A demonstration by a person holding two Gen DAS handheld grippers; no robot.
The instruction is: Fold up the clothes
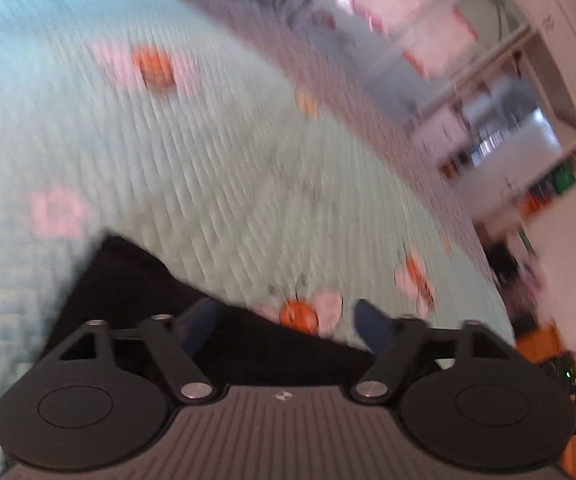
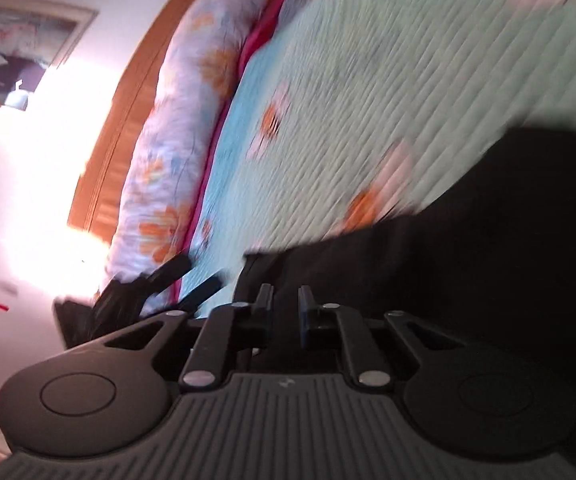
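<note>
A black garment (image 2: 487, 240) lies on a pale green quilted bedspread (image 2: 367, 60) printed with flowers. In the right wrist view my right gripper (image 2: 286, 304) has its fingers nearly together, with the garment's dark edge pinched between them. The left wrist view shows a corner of the same black garment (image 1: 128, 280) lying under my left gripper (image 1: 288, 324). Its blue-padded fingers (image 1: 371, 328) are spread wide with only the bedspread (image 1: 208, 160) between them. Both views are blurred by motion.
A long floral pillow (image 2: 176, 140) and a wooden headboard (image 2: 128, 112) run along the bed's far side, under a framed picture (image 2: 20, 48). A black object (image 2: 128, 296) sits at the bed's edge. White shelves (image 1: 507, 120) with boxes stand beyond the bed.
</note>
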